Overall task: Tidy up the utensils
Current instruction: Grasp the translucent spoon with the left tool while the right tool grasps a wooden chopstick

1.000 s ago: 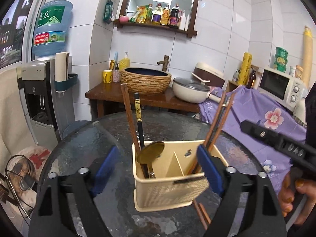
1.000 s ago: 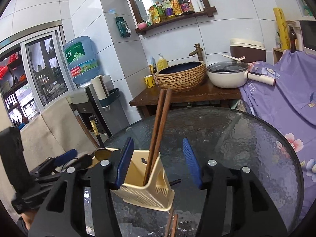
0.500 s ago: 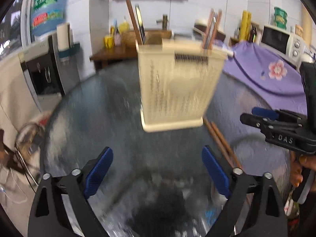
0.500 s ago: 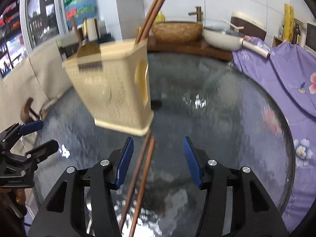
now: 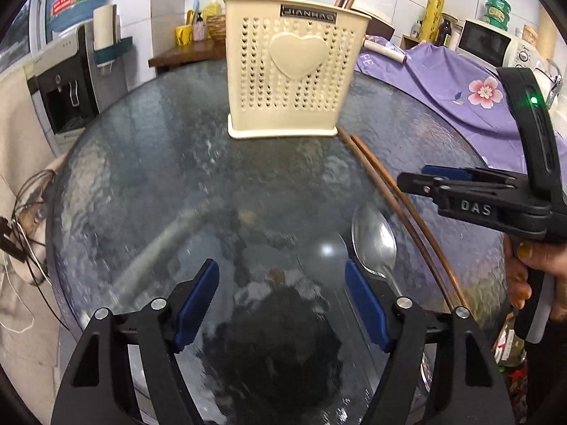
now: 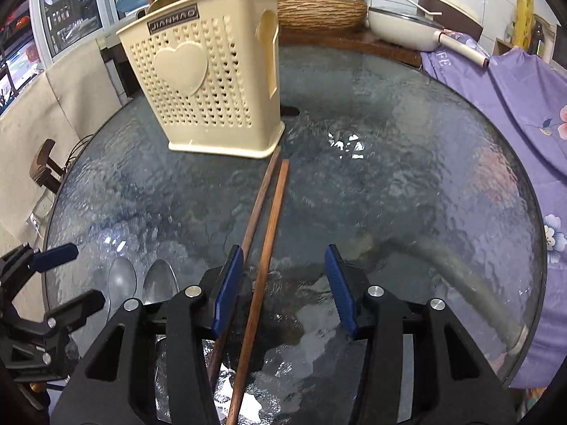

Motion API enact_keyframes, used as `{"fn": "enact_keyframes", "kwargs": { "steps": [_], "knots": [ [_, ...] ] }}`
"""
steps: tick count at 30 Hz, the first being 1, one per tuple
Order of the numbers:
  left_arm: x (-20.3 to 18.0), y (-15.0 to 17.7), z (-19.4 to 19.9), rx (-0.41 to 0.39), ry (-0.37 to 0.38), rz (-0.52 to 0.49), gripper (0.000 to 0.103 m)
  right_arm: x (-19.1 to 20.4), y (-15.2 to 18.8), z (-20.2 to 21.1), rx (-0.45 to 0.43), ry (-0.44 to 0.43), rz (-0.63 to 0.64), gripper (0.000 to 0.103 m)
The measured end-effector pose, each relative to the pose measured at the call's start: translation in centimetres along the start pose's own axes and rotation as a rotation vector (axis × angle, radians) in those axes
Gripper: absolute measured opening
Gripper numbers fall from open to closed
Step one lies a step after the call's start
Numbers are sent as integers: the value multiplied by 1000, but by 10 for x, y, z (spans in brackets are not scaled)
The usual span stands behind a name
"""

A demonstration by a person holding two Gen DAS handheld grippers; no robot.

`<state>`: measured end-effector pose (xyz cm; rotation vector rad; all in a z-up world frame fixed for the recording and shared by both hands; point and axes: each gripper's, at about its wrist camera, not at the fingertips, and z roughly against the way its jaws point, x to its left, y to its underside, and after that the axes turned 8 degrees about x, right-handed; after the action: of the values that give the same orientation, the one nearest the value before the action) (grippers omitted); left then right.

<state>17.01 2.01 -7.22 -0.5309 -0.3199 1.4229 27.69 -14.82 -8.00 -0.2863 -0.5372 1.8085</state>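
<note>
A cream perforated utensil holder (image 5: 294, 71) stands upright on the round glass table (image 5: 159, 177); it also shows in the right wrist view (image 6: 212, 81). Chopsticks and a spoon stick out of its top. A pair of brown chopsticks (image 5: 400, 205) lies on the glass right of the holder, running between my right gripper's fingers (image 6: 264, 248). A metal spoon (image 5: 374, 244) lies beside my left gripper's right finger; its bowl (image 6: 159, 281) shows with a reflection in the right view. My left gripper (image 5: 281, 301) is open and empty. My right gripper (image 6: 283, 287) is open over the chopsticks.
A purple flowered cloth (image 5: 443, 74) covers furniture on the right, with a microwave (image 5: 492, 44) on it. A wooden side table (image 6: 354, 40) behind holds a woven basin and a white pan (image 6: 400, 24). A water dispenser (image 5: 67, 67) stands at the left.
Both grippers have pulled back from the holder and dropped low toward the near part of the table. The holder now stands farther off; the loose chopsticks and spoon have come into view.
</note>
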Motion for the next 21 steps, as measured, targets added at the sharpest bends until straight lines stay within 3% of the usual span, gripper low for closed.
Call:
{"fn": "enact_keyframes", "kwargs": {
  "steps": [12,21],
  "knots": [
    [-18,11,-5,35,24,-32,62,7,-9,-16,26,37,8,36],
    [-34,9,-13,36,-47,-58,58,10,-12,-19,15,59,17,36]
  ]
}}
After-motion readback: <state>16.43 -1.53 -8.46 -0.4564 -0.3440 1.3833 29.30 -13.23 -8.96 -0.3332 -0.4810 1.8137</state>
